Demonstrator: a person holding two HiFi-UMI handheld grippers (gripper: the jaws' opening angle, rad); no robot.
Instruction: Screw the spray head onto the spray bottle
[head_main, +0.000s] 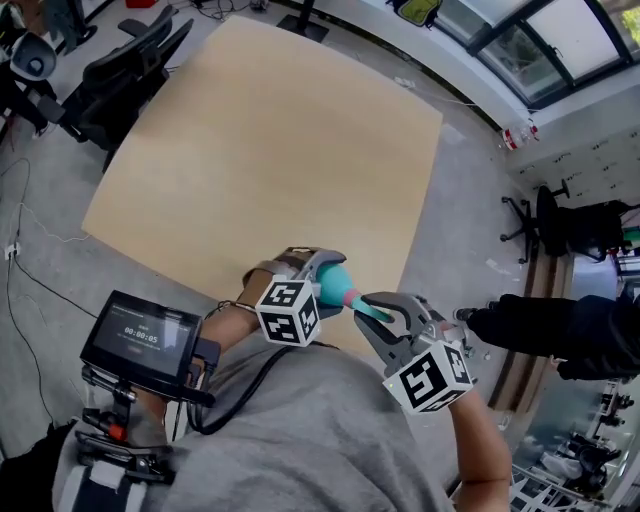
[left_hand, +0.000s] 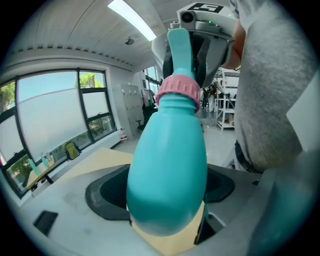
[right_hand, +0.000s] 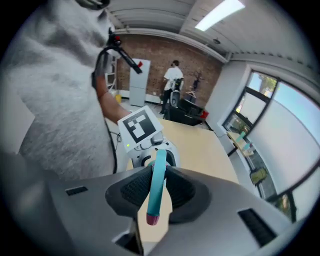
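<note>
A teal spray bottle (head_main: 334, 279) with a pink collar (left_hand: 178, 91) is held in the air over the table's near edge. My left gripper (head_main: 322, 276) is shut on its round body (left_hand: 169, 170), the neck pointing right toward the other gripper. The teal spray head (left_hand: 180, 47) sits on the collar. My right gripper (head_main: 377, 309) is shut on this narrow head (right_hand: 157, 186), whose pink tip points back at the camera in the right gripper view. My left gripper's marker cube (right_hand: 140, 125) shows just beyond it.
A bare tan table (head_main: 270, 150) stretches ahead. Black office chairs (head_main: 125, 75) stand at its far left, another chair (head_main: 570, 220) at the right. A person's dark-clad limbs (head_main: 560, 335) reach in from the right. A small screen (head_main: 140, 335) hangs at my left side.
</note>
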